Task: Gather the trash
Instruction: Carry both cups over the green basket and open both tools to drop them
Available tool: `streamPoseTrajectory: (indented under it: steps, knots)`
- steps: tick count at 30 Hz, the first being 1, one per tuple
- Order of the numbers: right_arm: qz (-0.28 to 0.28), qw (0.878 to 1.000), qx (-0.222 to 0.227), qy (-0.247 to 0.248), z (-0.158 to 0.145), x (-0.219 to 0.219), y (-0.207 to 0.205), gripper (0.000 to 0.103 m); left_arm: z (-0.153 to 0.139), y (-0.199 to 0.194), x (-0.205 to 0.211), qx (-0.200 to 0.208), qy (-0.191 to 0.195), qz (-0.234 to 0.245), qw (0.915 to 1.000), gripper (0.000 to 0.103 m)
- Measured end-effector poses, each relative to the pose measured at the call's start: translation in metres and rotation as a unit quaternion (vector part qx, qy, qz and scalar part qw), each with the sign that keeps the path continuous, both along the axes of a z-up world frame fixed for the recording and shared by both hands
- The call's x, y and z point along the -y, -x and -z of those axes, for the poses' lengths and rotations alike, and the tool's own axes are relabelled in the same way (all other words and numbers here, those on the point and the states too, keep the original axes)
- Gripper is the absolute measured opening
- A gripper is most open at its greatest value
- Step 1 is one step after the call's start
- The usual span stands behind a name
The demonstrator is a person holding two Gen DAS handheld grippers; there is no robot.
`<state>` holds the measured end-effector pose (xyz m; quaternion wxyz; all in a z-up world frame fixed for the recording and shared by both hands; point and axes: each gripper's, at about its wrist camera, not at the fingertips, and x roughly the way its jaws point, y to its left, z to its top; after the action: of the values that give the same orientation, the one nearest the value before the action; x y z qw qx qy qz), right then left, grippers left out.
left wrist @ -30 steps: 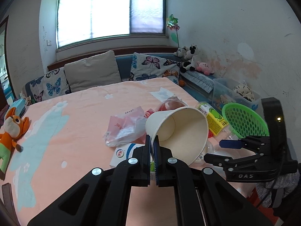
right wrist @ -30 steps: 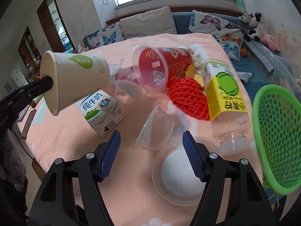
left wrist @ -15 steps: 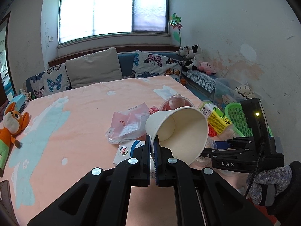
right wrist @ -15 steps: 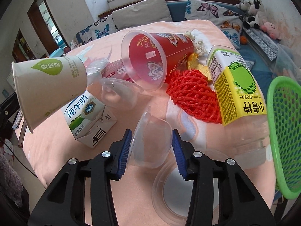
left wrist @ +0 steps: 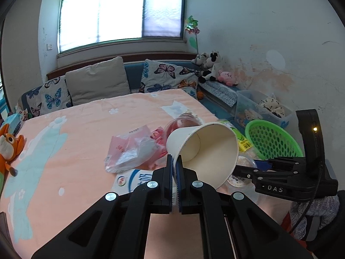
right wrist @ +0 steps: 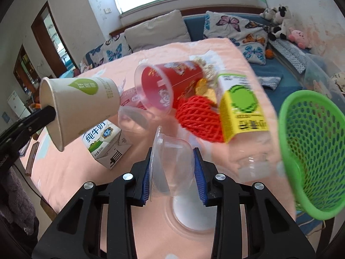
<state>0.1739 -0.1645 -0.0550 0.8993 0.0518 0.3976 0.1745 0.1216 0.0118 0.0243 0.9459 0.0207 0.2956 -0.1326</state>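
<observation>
My left gripper [left wrist: 174, 179] is shut on the rim of a white paper cup [left wrist: 204, 151], held tilted above the bed; the same paper cup [right wrist: 79, 105] shows at the left of the right wrist view. My right gripper [right wrist: 172, 174] is shut on a small clear plastic cup [right wrist: 172, 166], its blue pads pressing both sides, lifted a little off the sheet. A green mesh basket [right wrist: 312, 151] stands at the right edge; the same basket [left wrist: 271, 140] lies beyond my right gripper [left wrist: 248, 169] in the left wrist view.
On the peach bed sheet [right wrist: 71, 172] lie a red plastic cup [right wrist: 168, 86], a red foam net [right wrist: 198, 116], a yellow-green carton [right wrist: 239, 105], a milk carton [right wrist: 105, 142], a clear lid [right wrist: 189, 213] and a pink plastic bag [left wrist: 131, 149]. Pillows [left wrist: 97, 82] and soft toys [left wrist: 207, 64] line the far side.
My right gripper went from open around the clear cup to shut on it, then lifted it slightly. The left gripper kept the paper cup almost still.
</observation>
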Motion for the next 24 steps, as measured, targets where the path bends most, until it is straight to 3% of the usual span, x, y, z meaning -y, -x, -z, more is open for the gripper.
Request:
streamPoseTrajectory:
  steps: [11, 24]
  knots:
    - [0.100, 0.995, 0.021, 0.017, -0.012, 0.106, 0.016, 0.036, -0.011, -0.009, 0.074, -0.001, -0.004, 0.074, 0.9973, 0.003]
    - [0.186, 0.982, -0.024, 0.032, 0.027, 0.207, 0.014, 0.037, -0.008, -0.041, 0.172, -0.030, -0.002, 0.159, 0.9868, 0.003]
